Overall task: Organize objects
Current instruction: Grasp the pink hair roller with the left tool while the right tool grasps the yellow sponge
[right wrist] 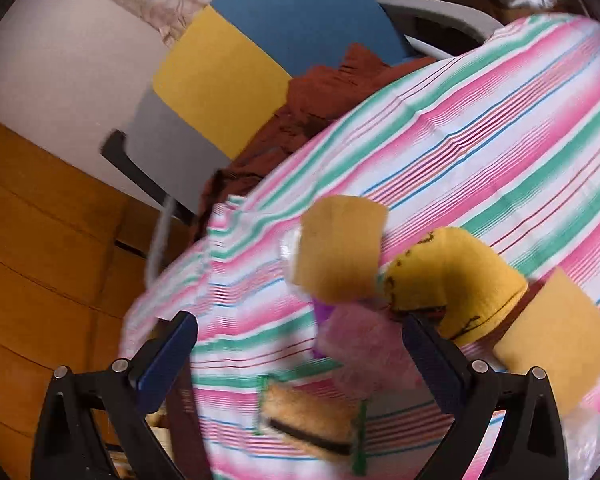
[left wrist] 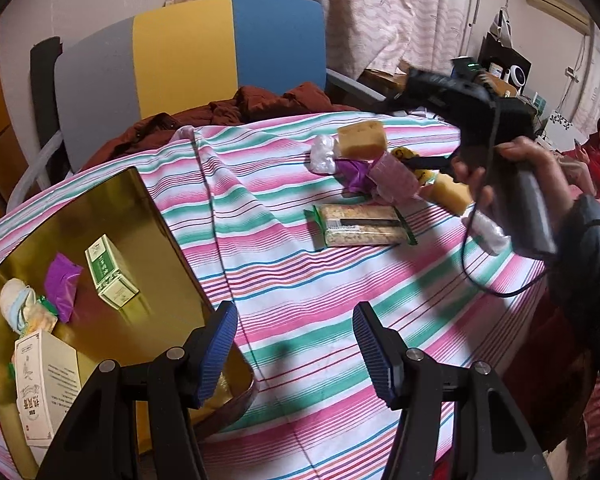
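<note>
The left gripper (left wrist: 294, 344) hovers with fingers apart beside the gold tray (left wrist: 148, 216), which holds a green box (left wrist: 110, 272). The right gripper (right wrist: 300, 360), fingers also apart and empty, hangs over a blurred pile, seemingly sponges (right wrist: 340, 248), far right on the striped cloth (left wrist: 284, 280).

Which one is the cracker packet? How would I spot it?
Look at the striped tablecloth, then the heap of yellow sponges near its far side. The cracker packet lies flat just in front, alone: long, clear, green-ended, showing pale biscuits.

Spread fingers (right wrist: 168, 356) above blurred pink pouch (right wrist: 364, 356)
</note>
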The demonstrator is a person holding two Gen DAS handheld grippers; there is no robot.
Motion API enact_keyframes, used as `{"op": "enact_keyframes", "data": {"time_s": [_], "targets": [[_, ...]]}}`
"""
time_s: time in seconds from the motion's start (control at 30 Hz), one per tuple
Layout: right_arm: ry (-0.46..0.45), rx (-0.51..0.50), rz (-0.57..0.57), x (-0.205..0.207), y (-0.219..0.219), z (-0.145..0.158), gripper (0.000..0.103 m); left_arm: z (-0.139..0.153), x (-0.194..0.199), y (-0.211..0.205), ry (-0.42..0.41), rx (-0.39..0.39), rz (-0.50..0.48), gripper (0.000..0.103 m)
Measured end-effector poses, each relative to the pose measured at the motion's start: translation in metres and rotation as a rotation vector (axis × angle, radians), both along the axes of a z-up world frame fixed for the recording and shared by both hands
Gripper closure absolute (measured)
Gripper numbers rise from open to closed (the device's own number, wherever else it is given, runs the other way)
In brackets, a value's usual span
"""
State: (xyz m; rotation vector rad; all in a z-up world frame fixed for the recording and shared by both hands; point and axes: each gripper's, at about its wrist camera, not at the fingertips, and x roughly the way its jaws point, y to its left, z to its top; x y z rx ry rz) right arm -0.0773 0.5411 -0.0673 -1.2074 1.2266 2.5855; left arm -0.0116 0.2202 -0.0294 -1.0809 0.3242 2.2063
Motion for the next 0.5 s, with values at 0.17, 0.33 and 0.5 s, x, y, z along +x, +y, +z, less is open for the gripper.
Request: {"op": "enact_keyframes", "data": {"time_s": [0.17,0.33,0.5], "targets": [[-0.051,-0.027,0.084,-0.013,-0.001,-0.015,0.0,-0.001,-0.002,0.002,-0.011,0.005,-0.004,0.042],[-0.019,-0.144,0.258,-0.021,-0.021,-0.015,0.0,-0.002,-0.005,0.001,-0.02,0.004,0.004,0.042],[-0.04,-0.185,0.21,-0.02,-0.011,-0.025,0.0,0.001,-0.014,0.007,-0.027,0.009,0.012,0.042]]}}
